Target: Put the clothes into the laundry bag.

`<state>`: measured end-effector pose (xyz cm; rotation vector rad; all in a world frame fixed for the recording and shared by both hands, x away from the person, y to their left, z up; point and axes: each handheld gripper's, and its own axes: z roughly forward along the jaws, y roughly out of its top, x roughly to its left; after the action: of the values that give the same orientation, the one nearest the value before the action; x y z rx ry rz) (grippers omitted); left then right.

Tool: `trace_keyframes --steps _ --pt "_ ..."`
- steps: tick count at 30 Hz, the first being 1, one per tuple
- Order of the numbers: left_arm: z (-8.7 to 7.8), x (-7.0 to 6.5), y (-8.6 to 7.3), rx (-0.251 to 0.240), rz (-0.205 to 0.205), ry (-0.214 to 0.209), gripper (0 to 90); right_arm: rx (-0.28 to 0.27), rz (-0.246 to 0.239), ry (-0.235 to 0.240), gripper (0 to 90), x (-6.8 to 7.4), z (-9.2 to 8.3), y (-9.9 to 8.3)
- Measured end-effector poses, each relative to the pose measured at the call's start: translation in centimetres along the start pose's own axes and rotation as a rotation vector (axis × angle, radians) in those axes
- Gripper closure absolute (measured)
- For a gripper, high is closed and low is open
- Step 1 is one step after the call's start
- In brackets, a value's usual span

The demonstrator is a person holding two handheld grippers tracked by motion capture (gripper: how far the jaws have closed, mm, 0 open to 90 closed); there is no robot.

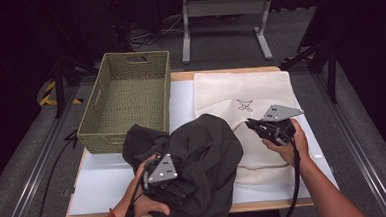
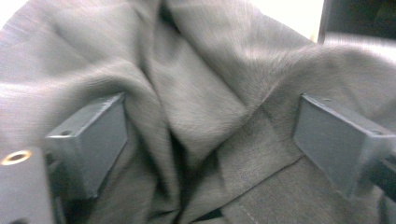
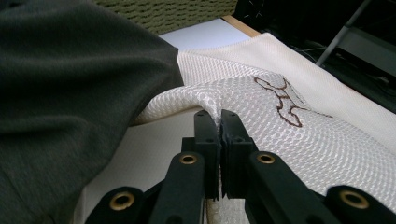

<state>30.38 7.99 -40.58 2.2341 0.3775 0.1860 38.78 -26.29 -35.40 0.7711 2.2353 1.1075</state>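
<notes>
1. Cream mesh fabric with a brown stitched emblem (image 3: 261,107) lies at the table's (image 1: 100,188) three o'clock side; my right tool (image 3: 219,116) is clamped on a raised fold of its edge.
2. My left tool (image 2: 210,135) stands wide, jaws apart over the crumpled dark grey cloth (image 1: 203,153) at six o'clock.
3. At ten o'clock sits the green woven basket (image 1: 125,99).

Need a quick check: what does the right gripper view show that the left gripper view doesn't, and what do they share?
Right gripper view alone: the right gripper shut on a lifted edge of the cream mesh garment with the brown emblem, plus the olive woven basket. Left gripper view alone: the left gripper, jaws wide apart with cloth bunched between them. Both: the dark grey crumpled garment.
</notes>
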Motion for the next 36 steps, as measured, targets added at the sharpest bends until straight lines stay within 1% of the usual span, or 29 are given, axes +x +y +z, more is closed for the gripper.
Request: trace_keyframes --steps 1,2,3,4,5,6,8,9,10,11,12,13,15,16,17,19,21,22,23,24,25,28,29,30,31,32,33,35,36 --pt "0.0 0.0 0.0 0.000 0.000 0.000 3.9 0.000 0.000 0.000 87.8 0.0 0.0 0.0" --pt "1.3 -0.1 -0.1 0.059 -0.004 -0.016 3.9 -0.003 -0.003 -0.002 87.8 0.0 0.0 0.1" --pt "2.2 -0.1 -0.1 0.083 0.002 -0.018 3.1 -0.006 -0.002 -0.004 87.8 0.1 0.0 0.4" --pt "2.2 -0.1 -0.1 0.083 0.002 -0.018 3.3 -0.006 -0.002 -0.004 87.8 0.1 0.0 0.4" --pt "2.7 -0.3 0.0 0.108 0.028 -0.002 3.3 -0.015 -0.001 -0.005 87.9 0.1 0.0 0.6" --pt "3.4 -0.6 0.2 0.153 0.057 0.047 6.5 -0.027 0.005 -0.009 88.0 -0.1 0.0 1.0" --pt "3.6 -0.7 0.4 0.175 0.087 0.053 11.8 -0.037 -0.001 -0.012 88.1 -0.1 0.0 1.5" --pt "3.6 -0.7 0.4 0.175 0.087 0.053 16.1 -0.037 -0.001 -0.012 88.1 -0.1 0.0 1.5" --pt "3.7 -0.6 0.5 0.192 0.092 0.056 16.1 -0.042 -0.003 -0.013 88.1 -0.1 -0.1 1.8" --pt "3.7 -0.5 0.6 0.197 0.094 0.055 23.1 -0.048 -0.009 -0.013 88.1 -0.1 -0.1 2.2" --pt "3.6 -0.4 0.8 0.212 0.110 0.055 28.6 -0.054 -0.010 -0.015 88.1 0.0 -0.2 2.4" --pt "3.5 -0.3 0.8 0.216 0.119 0.070 38.4 -0.060 -0.012 -0.014 88.1 0.0 -0.2 2.8" --pt "3.5 0.0 0.9 0.217 0.139 0.119 58.7 -0.064 -0.019 -0.012 88.1 0.2 -0.1 3.2" --pt "3.5 0.4 0.9 0.210 0.134 0.125 64.9 -0.064 -0.022 -0.012 88.1 0.3 -0.1 3.3" --pt "3.5 0.5 1.0 0.199 0.147 0.130 69.3 -0.066 -0.027 -0.010 88.1 0.4 0.0 3.4" --pt "3.5 0.5 1.1 0.169 0.177 0.140 71.9 -0.072 -0.028 0.000 88.1 0.5 0.1 3.5" --pt "3.2 0.7 1.5 0.128 0.171 0.137 73.2 -0.074 -0.031 0.003 88.1 0.7 0.1 3.6" --pt "3.0 0.9 1.8 0.088 0.157 0.132 73.3 -0.075 -0.032 0.006 88.1 0.7 0.0 3.6" --pt "3.0 1.1 2.2 0.064 0.155 0.141 73.4 -0.075 -0.031 0.013 88.1 0.8 0.0 3.6" --pt "2.9 1.2 2.5 0.044 0.155 0.134 73.4 -0.076 -0.033 0.012 88.1 0.8 0.0 3.6" --pt "2.8 1.3 2.9 0.007 0.154 0.121 73.4 -0.076 -0.032 0.017 88.1 0.8 0.0 3.6" --pt "2.5 1.1 4.2 -0.054 0.173 0.120 73.4 -0.082 -0.036 0.032 88.1 1.1 -0.1 3.6" --pt "2.5 1.1 4.2 -0.054 0.173 0.120 73.4 -0.082 -0.036 0.032 88.1 1.1 -0.1 3.6" --pt "2.8 1.1 5.2 -0.064 0.177 0.114 73.4 -0.084 -0.042 0.039 88.2 1.3 -0.2 3.7" --pt "2.8 1.1 5.2 -0.064 0.177 0.114 73.3 -0.084 -0.042 0.039 88.2 1.3 -0.2 3.7" --pt "3.1 1.1 5.7 -0.090 0.183 0.114 73.3 -0.081 -0.042 0.041 88.2 1.4 -0.1 3.7" --pt "3.3 1.1 6.1 -0.098 0.180 0.110 73.2 -0.079 -0.046 0.038 88.2 1.5 -0.1 3.8" --pt "4.2 0.7 7.0 -0.115 0.211 0.116 73.2 -0.077 -0.049 0.042 88.2 1.6 0.1 3.9" --pt "4.5 0.5 7.3 -0.118 0.214 0.120 73.2 -0.075 -0.052 0.041 88.2 1.7 0.1 4.0"
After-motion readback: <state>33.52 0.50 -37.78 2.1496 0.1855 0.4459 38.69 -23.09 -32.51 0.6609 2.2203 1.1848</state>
